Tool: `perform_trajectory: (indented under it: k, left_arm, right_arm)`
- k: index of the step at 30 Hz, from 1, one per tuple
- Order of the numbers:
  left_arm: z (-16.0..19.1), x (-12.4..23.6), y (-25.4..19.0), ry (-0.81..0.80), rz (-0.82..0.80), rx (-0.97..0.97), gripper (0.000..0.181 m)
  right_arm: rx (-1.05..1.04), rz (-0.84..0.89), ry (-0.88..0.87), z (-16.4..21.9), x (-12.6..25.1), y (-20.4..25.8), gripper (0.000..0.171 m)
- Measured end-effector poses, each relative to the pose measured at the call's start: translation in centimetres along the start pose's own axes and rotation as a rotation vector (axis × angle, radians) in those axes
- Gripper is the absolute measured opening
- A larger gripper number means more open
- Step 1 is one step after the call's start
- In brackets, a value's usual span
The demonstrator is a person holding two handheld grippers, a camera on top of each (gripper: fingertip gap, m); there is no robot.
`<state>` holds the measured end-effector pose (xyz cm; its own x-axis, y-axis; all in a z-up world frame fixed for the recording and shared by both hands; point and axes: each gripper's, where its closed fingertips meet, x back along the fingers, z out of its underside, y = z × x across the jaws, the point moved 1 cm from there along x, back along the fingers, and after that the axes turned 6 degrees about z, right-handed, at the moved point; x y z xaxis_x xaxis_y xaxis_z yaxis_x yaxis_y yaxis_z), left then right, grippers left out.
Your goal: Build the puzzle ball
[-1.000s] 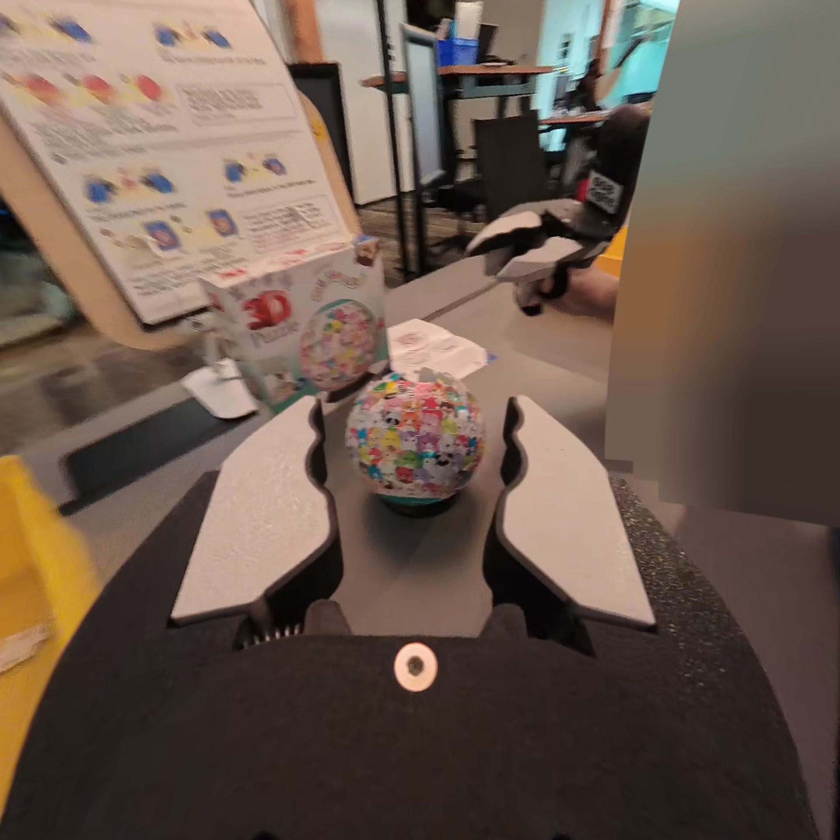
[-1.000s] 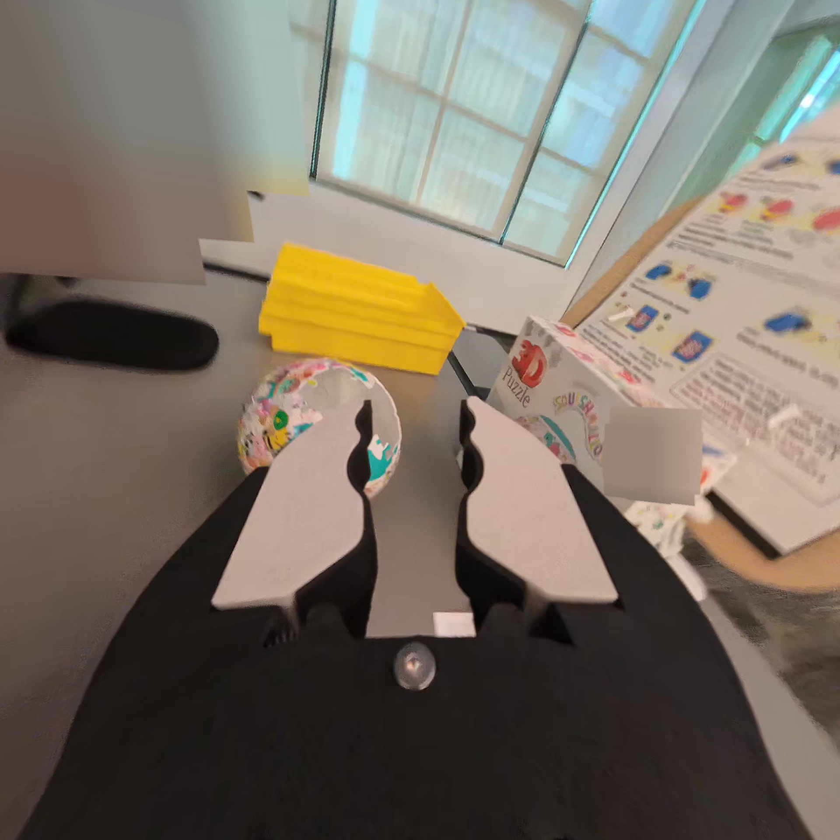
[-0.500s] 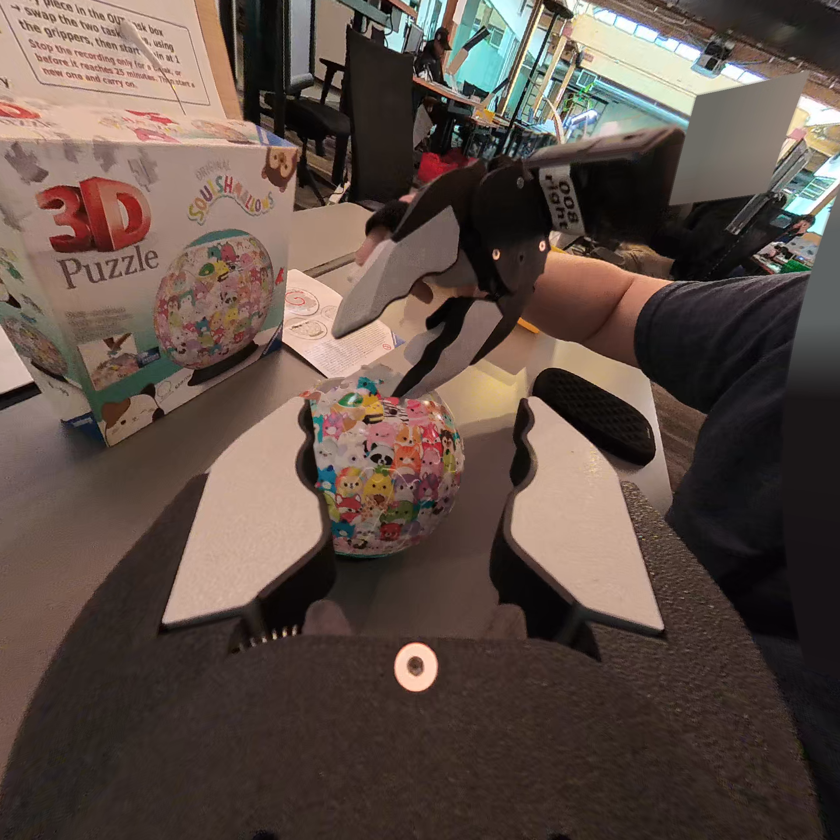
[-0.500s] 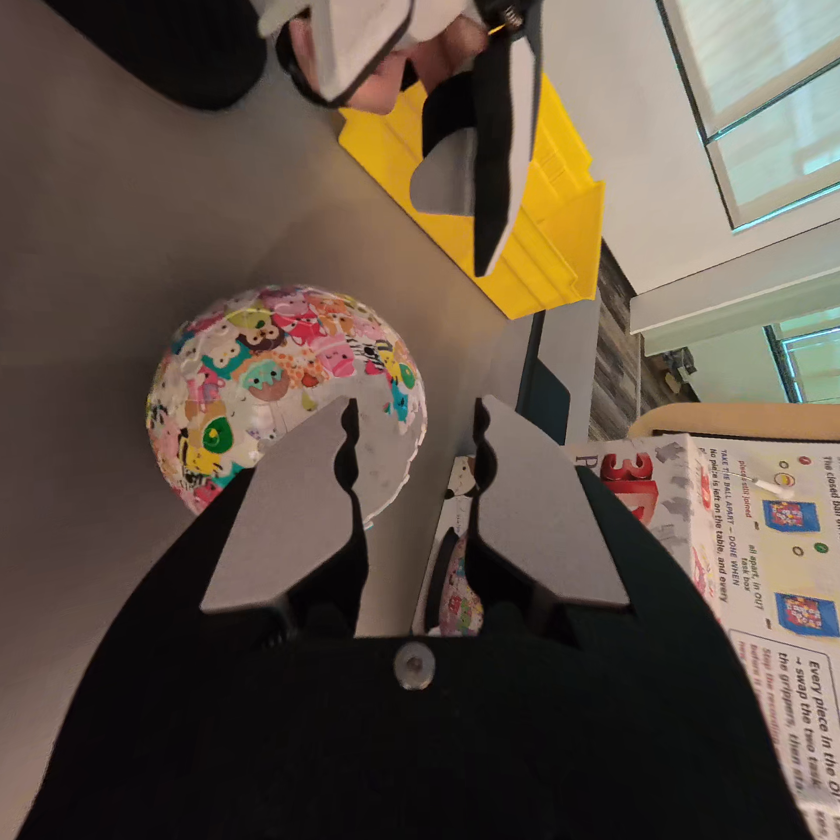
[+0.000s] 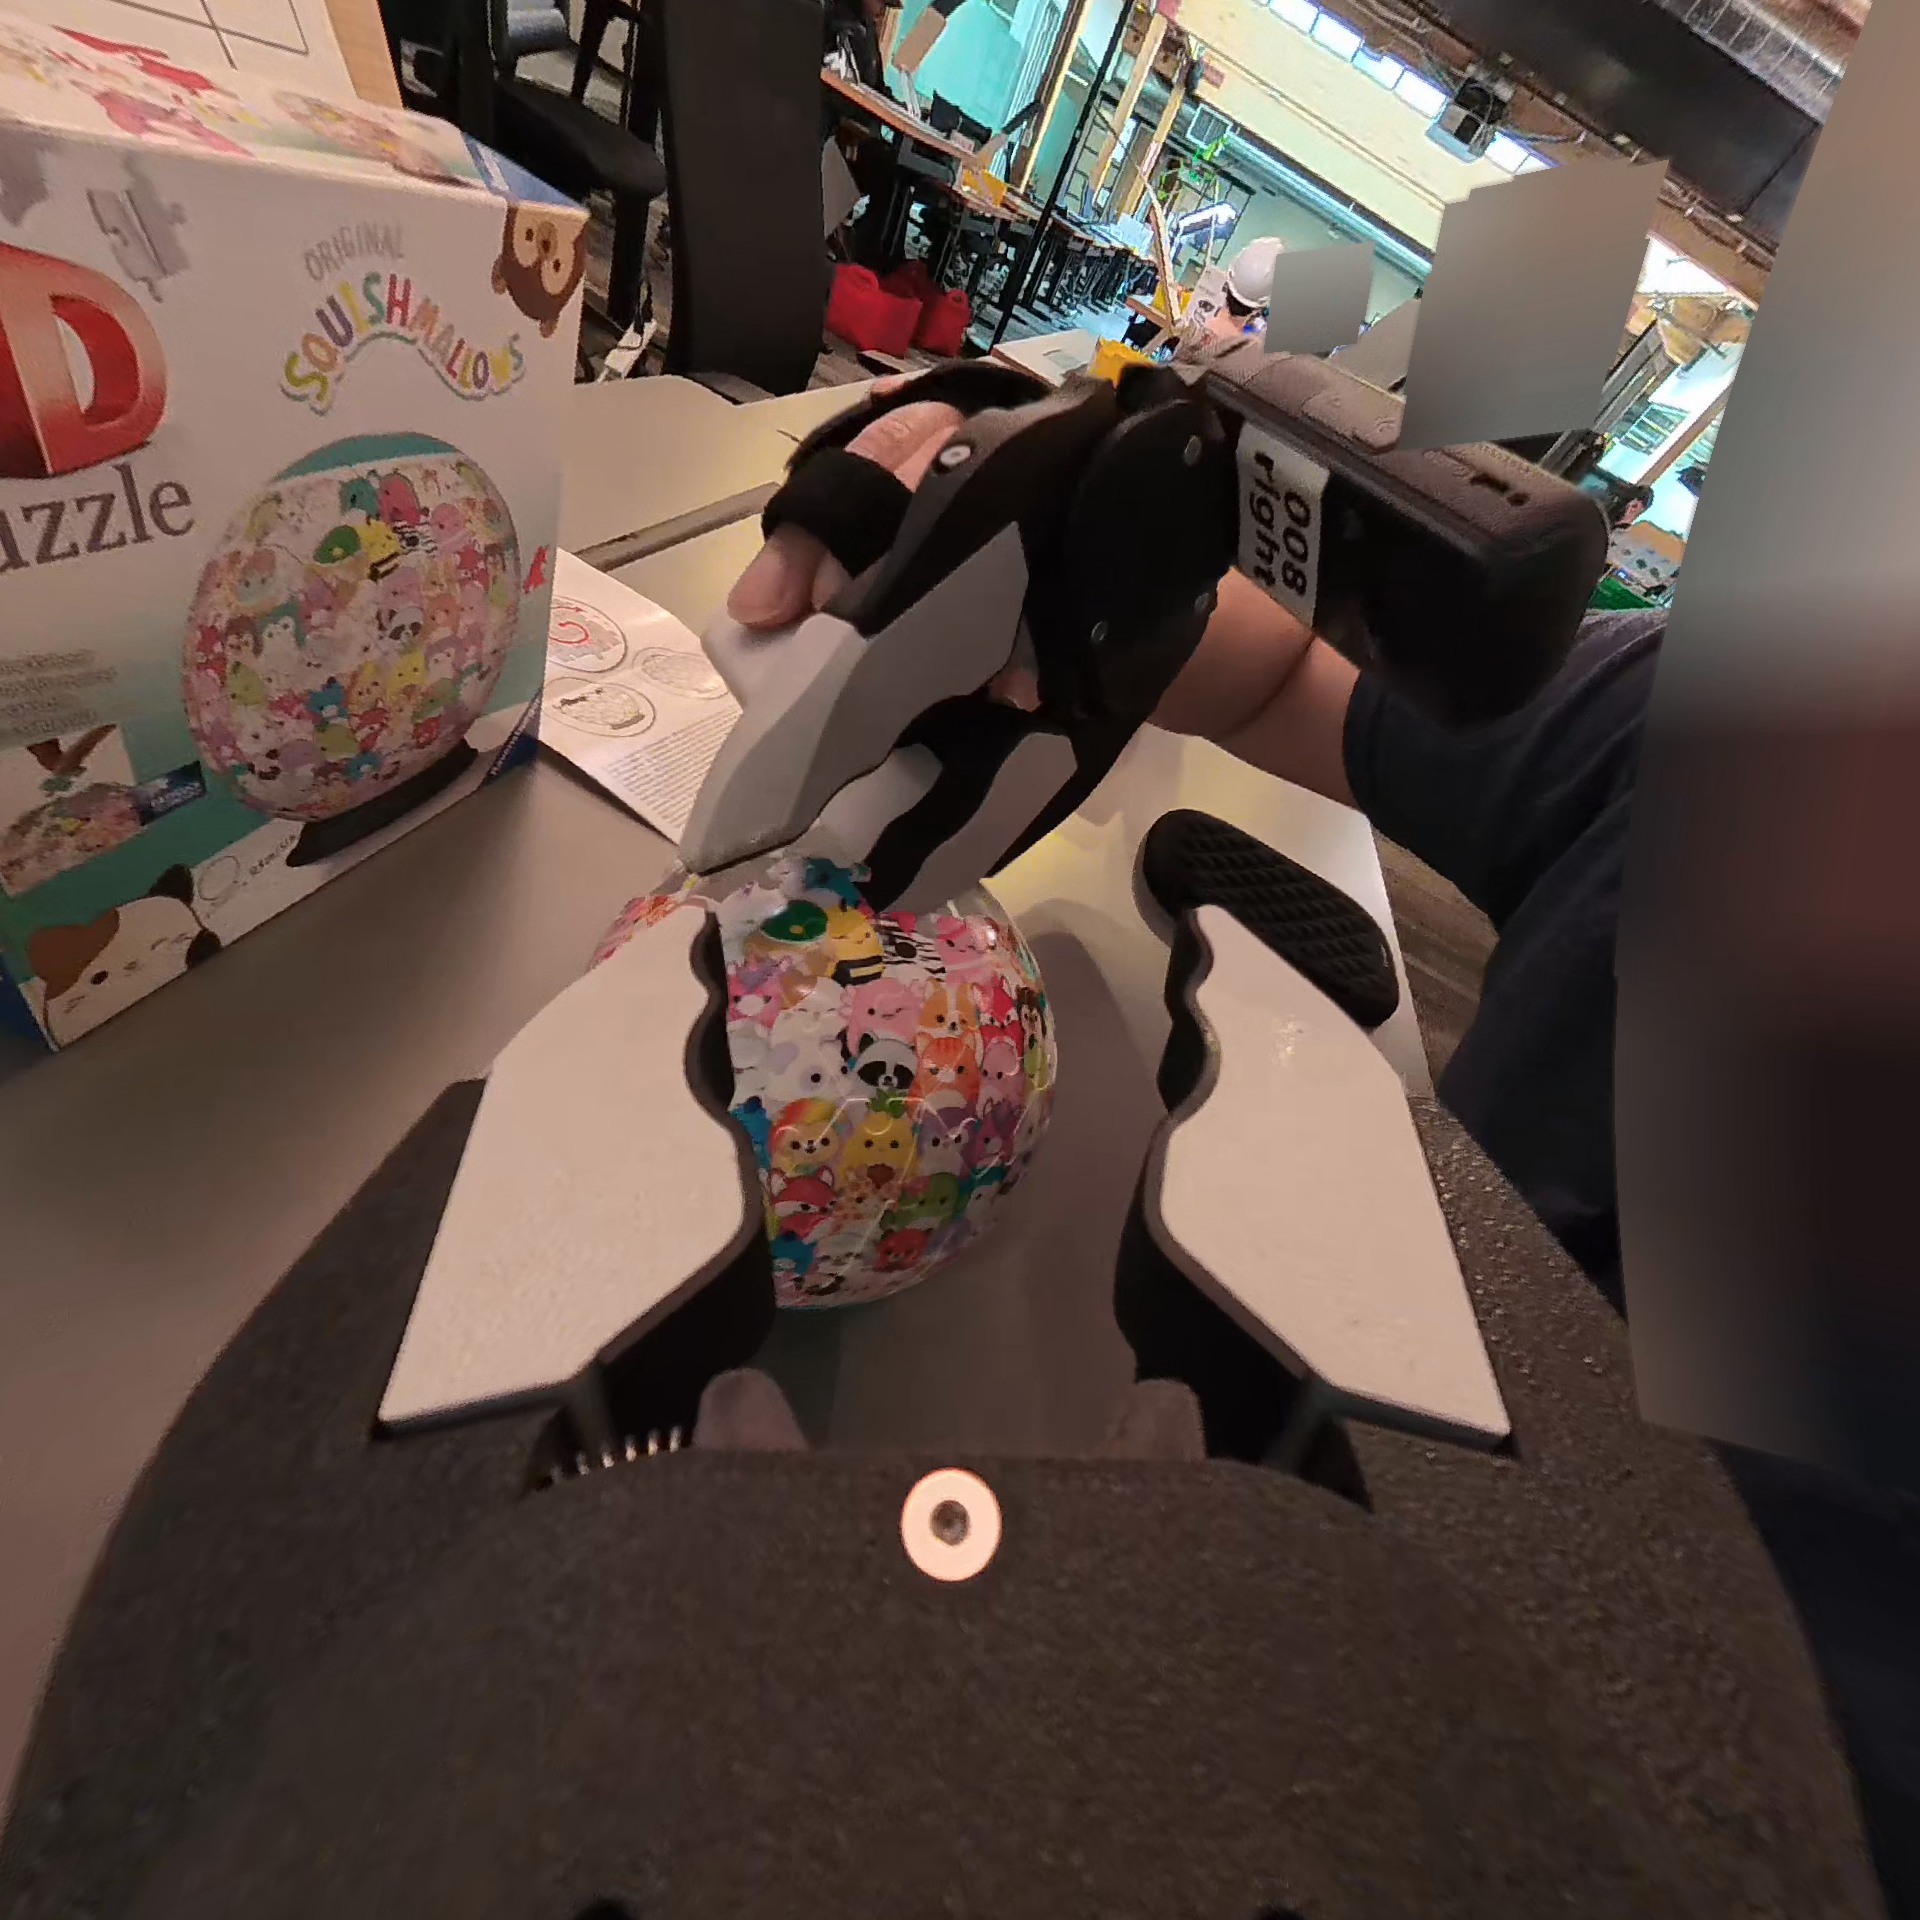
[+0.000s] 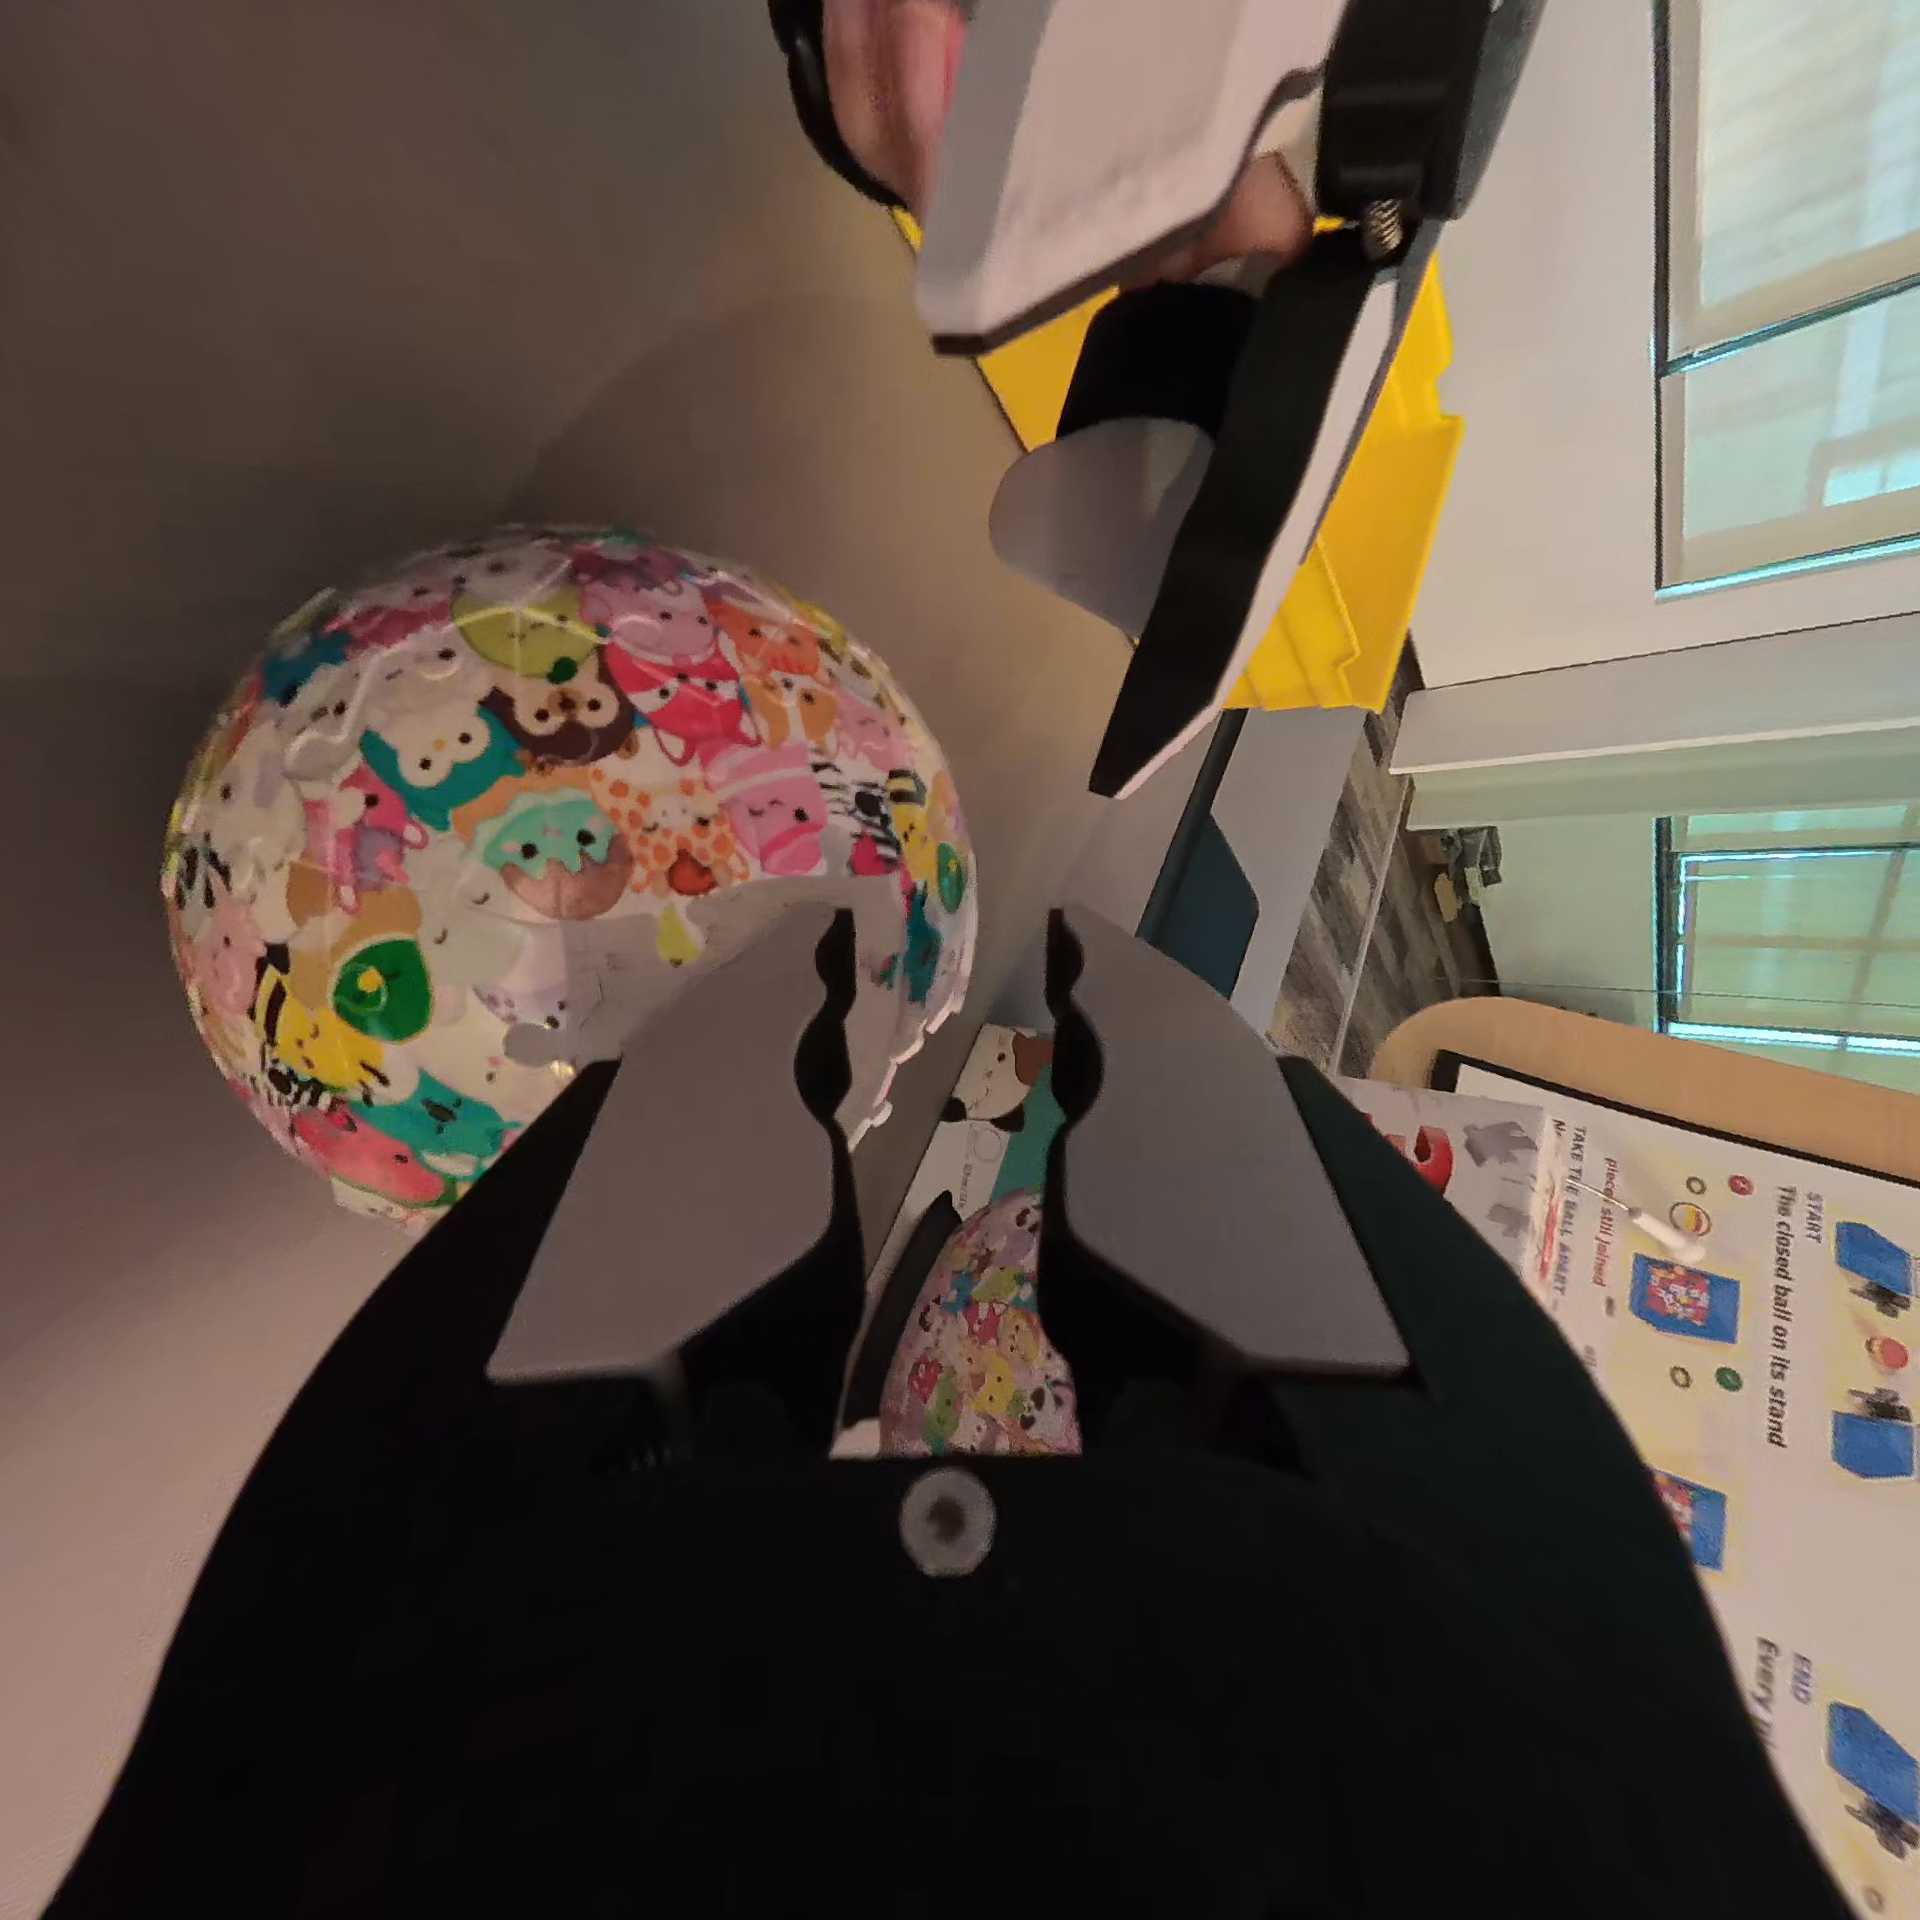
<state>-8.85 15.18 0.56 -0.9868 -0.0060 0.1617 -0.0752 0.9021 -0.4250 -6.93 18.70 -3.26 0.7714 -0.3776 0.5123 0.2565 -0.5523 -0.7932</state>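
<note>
The colourful puzzle ball [image 5: 894, 1101] sits on the grey table [image 5: 208, 1195]. It has an opening of missing pieces on top, which shows in the right wrist view [image 6: 561, 831]. My left gripper [image 5: 940, 925] is open and empty, with the ball between its fingers, close to the left finger. My right gripper [image 5: 800, 868] points down just over the top of the ball. Its jaws are a little apart and hold nothing. In its own view the right gripper [image 6: 948, 925] is at the ball's right edge. The left gripper [image 6: 1023, 561] shows above it.
The puzzle's box [image 5: 260, 520] stands at the left, and it also shows in the right wrist view [image 6: 977, 1320]. A paper sheet [image 5: 634, 686] lies behind the ball. A black pad [image 5: 1278, 914] lies at the right. A yellow bin [image 6: 1351, 582] and an instruction board [image 6: 1766, 1351] are nearby.
My left gripper has moved in so the ball sits between its fingers. My right gripper has swung over and come down close to the ball's top.
</note>
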Motion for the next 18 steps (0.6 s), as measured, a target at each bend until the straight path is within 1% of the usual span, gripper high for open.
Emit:
perform_trajectory:
  k: [3,7,9,18]
  left_arm:
    - [0.26,-0.09,0.05,0.004,0.007,0.01,0.081]
    - [0.63,-0.27,-0.02,0.014,0.019,0.024,0.081]
    - [0.68,-0.32,-0.06,0.014,0.021,0.023,0.081]
    - [1.08,-0.46,-0.11,0.021,0.024,0.021,0.079]
  right_arm:
    - [0.046,0.01,0.043,0.85,-0.48,0.17,0.035]
    - [0.104,0.046,0.006,0.5,-0.52,0.13,0.021]
    - [0.138,0.067,0.011,0.63,-0.64,0.02,0.02]
    - [0.17,0.127,-0.03,0.47,-1.04,-0.08,0.009]
